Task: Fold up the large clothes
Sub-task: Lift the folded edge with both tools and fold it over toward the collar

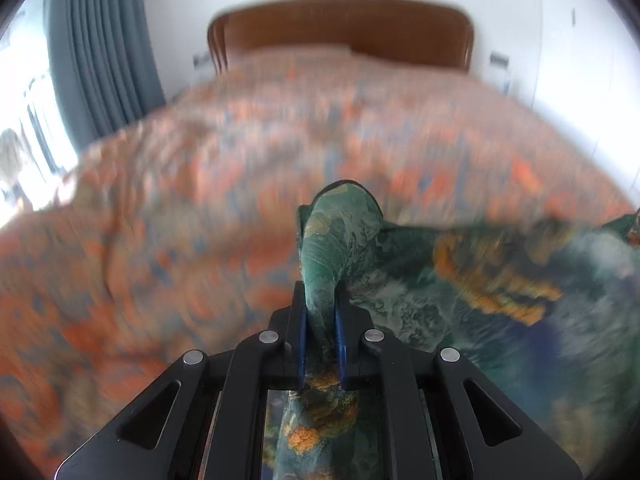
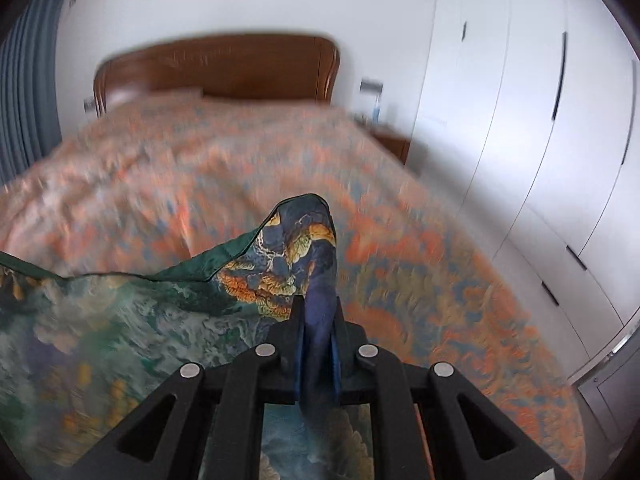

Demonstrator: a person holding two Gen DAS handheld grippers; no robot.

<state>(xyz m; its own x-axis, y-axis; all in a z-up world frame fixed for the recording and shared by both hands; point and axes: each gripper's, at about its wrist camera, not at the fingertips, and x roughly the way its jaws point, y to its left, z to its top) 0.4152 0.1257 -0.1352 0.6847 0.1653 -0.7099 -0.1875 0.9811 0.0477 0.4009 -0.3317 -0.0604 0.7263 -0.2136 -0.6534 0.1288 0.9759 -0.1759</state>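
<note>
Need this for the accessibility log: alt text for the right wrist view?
The right gripper is shut on a corner of a green patterned cloth, which stretches away to the left above a bed with an orange patterned bedspread. Behind are a brown wooden headboard and, to the right, white wardrobe doors.

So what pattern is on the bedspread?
Blurred orange, peach and blue-grey mottled print on the bedspread; right wrist view shows it best.

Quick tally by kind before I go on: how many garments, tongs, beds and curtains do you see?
Garments: 1, the green patterned cloth, pinched at two spots
Tongs: 2, the left tongs and right tongs, both shut on it
Beds: 1, the orange-covered bed with a wooden headboard
Curtains: 1, the grey curtain
Total: 5
</note>
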